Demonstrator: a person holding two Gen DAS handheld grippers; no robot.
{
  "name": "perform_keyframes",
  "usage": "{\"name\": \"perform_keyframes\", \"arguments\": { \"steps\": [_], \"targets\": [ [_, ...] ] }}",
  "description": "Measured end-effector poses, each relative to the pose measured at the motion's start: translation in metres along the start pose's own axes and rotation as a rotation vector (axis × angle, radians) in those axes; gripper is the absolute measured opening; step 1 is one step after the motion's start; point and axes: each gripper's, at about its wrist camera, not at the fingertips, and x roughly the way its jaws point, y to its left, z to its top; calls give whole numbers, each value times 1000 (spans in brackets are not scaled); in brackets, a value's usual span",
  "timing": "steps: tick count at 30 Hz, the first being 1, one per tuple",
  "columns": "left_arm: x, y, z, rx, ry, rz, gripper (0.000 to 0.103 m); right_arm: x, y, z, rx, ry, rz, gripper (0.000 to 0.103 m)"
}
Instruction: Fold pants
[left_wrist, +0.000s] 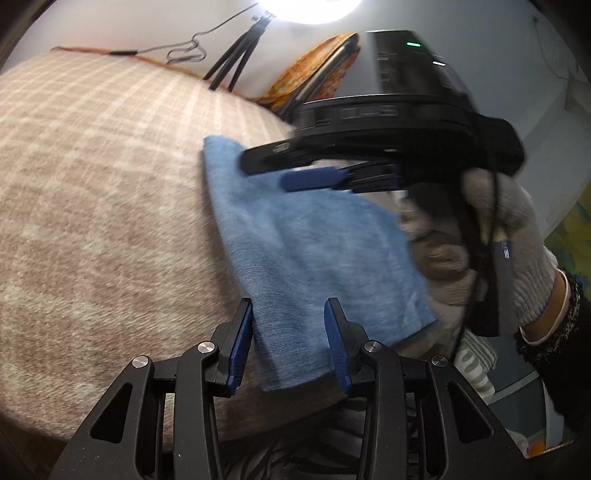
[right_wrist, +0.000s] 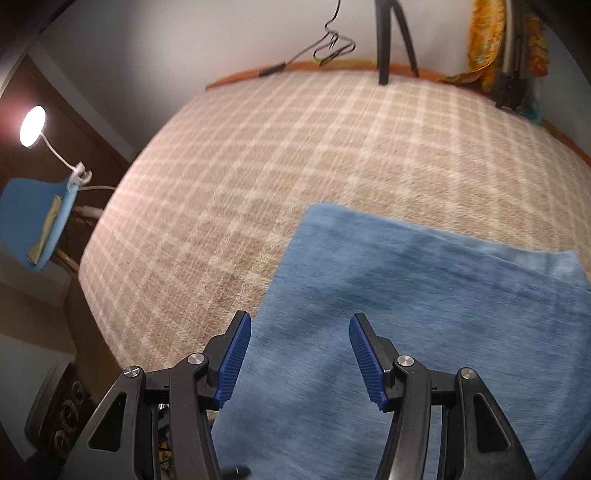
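Blue denim pants (right_wrist: 424, 314), folded into a flat rectangle, lie on a beige checked blanket (right_wrist: 277, 158) covering the bed, near its front edge. Only the left wrist view shows the right claw (left_wrist: 295, 173), held in a gloved hand (left_wrist: 491, 236) above the far end of the pants, fingers spread with nothing between them. Only the right wrist view shows a small lamp (right_wrist: 33, 125) clipped to a blue chair (right_wrist: 33, 221). The left claw (left_wrist: 288, 339) is spread over the near edge of the pants, gripping nothing.
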Motion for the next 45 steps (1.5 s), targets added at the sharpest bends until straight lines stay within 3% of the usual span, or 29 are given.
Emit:
{"name": "perform_keyframes", "arguments": {
  "steps": [5,14,21,24,34,39,45],
  "targets": [
    [-6,-13,0,38,-43,-28,36,13,17,12,-20,64,-37,58],
    [-3,-36,2,101,-79,-60,35,43,44,20,-125,187,-182,58],
    [4,-46,0,132,-63,-44,35,55,43,16,-134,225,-222,49],
    [8,-49,3,144,-61,-40,35,55,41,12,-135,219,-223,40],
    [-8,-59,-5,190,-39,-4,37,23,12,7,-126,146,-159,7],
    [-33,-52,-12,170,-52,-4,38,-15,-17,2,-36,43,-46,5],
    [-53,-37,-4,165,-127,75,38,-48,-56,-10,115,-90,87,4]
  ]
}}
